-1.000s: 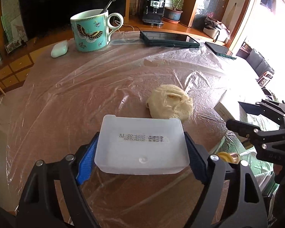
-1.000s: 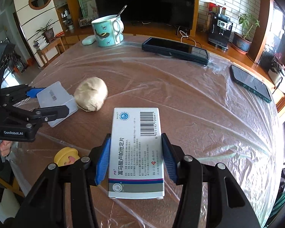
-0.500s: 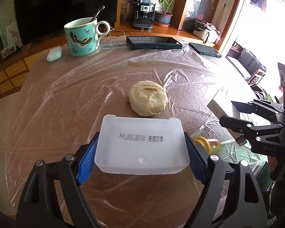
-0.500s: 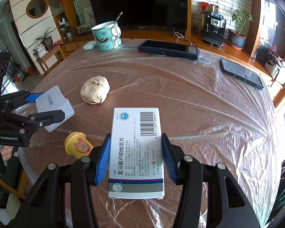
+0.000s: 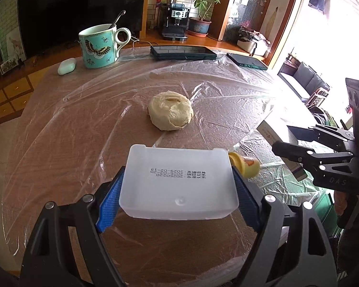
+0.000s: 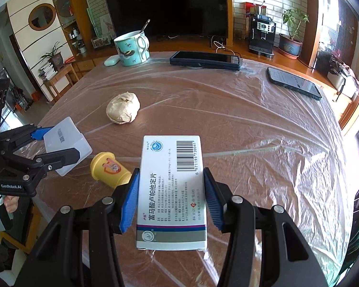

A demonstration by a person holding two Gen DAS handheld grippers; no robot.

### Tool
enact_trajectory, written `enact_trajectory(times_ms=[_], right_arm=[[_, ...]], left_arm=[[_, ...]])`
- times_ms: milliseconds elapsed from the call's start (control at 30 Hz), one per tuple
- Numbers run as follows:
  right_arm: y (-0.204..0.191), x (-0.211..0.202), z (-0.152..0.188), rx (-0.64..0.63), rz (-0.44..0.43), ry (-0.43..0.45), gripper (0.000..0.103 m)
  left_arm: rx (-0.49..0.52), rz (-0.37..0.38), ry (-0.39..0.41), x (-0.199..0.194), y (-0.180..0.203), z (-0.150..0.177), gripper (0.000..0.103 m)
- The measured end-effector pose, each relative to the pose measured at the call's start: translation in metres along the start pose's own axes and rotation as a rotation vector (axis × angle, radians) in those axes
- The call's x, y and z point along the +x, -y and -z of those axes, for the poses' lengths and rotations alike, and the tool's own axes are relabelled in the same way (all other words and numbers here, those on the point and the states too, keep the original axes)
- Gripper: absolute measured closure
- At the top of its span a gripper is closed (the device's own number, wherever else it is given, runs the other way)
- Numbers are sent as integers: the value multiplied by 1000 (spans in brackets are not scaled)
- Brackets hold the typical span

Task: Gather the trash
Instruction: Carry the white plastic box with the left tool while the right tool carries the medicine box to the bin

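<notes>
My left gripper [image 5: 178, 192] is shut on a translucent white plastic tray [image 5: 179, 181], held bottom side up above the near edge of the table; the same tray [image 6: 64, 143] shows at the left of the right wrist view. My right gripper [image 6: 171, 196] is shut on a white medicine box [image 6: 172, 191] with a barcode, also lifted over the table. A crumpled beige paper ball [image 5: 171, 113] [image 6: 123, 111] lies on the plastic-covered table ahead of both grippers. A small yellow bottle [image 5: 245, 166] [image 6: 110, 169] lies on its side between the two grippers.
Clear plastic film [image 5: 88, 124] covers the round wooden table. At the far side stand a butterfly mug [image 5: 99, 46] with a spoon, a white earbud case [image 5: 67, 66], a dark tablet [image 5: 183, 52] and a phone [image 6: 294, 83]. A person's hand [image 6: 10, 202] holds the left gripper.
Both grippers have drawn back from the paper ball and risen slightly, each keeping its load. The yellow bottle has come into fuller view between them.
</notes>
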State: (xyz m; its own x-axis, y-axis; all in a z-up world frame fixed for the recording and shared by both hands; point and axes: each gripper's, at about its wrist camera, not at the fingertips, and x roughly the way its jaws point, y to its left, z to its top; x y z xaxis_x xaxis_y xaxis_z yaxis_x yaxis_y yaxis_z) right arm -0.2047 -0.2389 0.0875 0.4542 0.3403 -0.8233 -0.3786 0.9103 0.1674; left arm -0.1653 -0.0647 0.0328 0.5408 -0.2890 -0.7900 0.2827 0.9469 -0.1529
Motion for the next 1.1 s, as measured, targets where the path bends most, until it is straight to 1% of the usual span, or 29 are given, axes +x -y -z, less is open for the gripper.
enact_trajectory(times_ms=[300,500,1100], right_arm=[[-9,-25,18,-4,1,31,53],[-11,-40,32,-1,-3,40,53],[-34,-72,80,-22,-50,34,53]], left_arm=[[30,0,24,-18,15,16,20],[47,14,33,-30,22,28,20],[98,51,44,-64,43,65,20]])
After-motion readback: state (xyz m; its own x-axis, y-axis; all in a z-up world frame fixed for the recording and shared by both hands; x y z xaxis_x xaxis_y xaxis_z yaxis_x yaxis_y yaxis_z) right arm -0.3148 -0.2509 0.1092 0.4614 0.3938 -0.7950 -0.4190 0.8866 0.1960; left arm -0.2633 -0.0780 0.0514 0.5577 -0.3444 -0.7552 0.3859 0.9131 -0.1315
